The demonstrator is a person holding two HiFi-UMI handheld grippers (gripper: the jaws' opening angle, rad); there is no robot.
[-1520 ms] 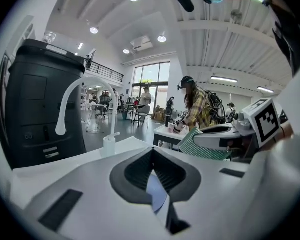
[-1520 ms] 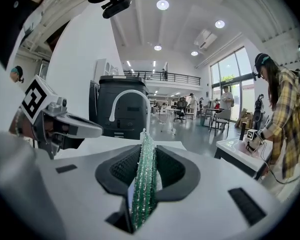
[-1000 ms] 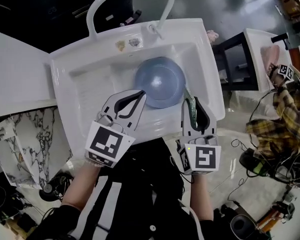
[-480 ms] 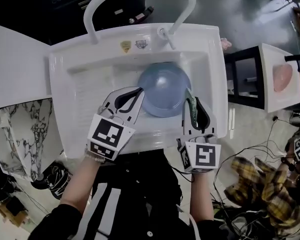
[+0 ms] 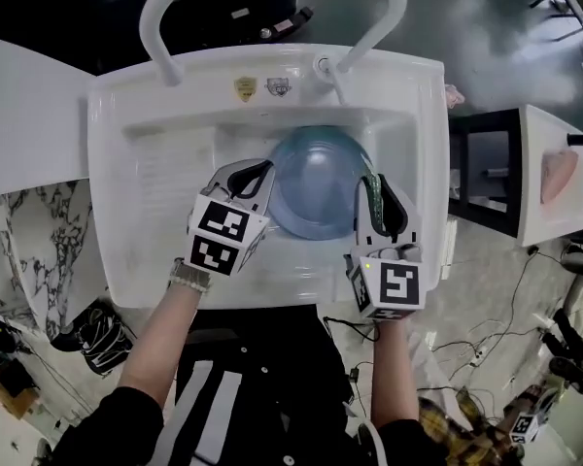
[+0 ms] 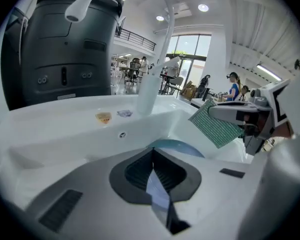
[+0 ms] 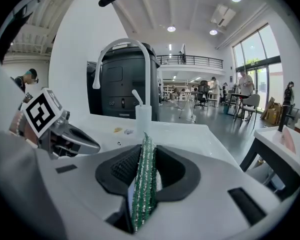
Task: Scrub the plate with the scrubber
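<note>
A round blue plate (image 5: 321, 184) lies in the white sink (image 5: 146, 192). My left gripper (image 5: 268, 170) meets the plate's left rim and looks shut on it; in the left gripper view a thin blue sliver sits between the closed pads (image 6: 152, 154), with the plate (image 6: 179, 146) just beyond. At the plate's right rim, my right gripper (image 5: 371, 181) is shut on a green scrubber (image 5: 374, 202), held on edge. The scrubber (image 7: 144, 181) stands upright between the pads in the right gripper view. From the left gripper view it (image 6: 217, 127) hangs above the basin.
A white arched faucet (image 5: 374, 8) rises from the sink's back ledge, beside two small stickers (image 5: 245, 88). A black side table (image 5: 486, 173) stands to the right. Marble tile (image 5: 29, 250) and cables (image 5: 466, 348) lie on the floor around the person's dark clothing.
The head view has shifted so the sink sits more centred. My left hand has drawn in closer to the plate's rim. The right gripper keeps its place beside the plate with the scrubber.
</note>
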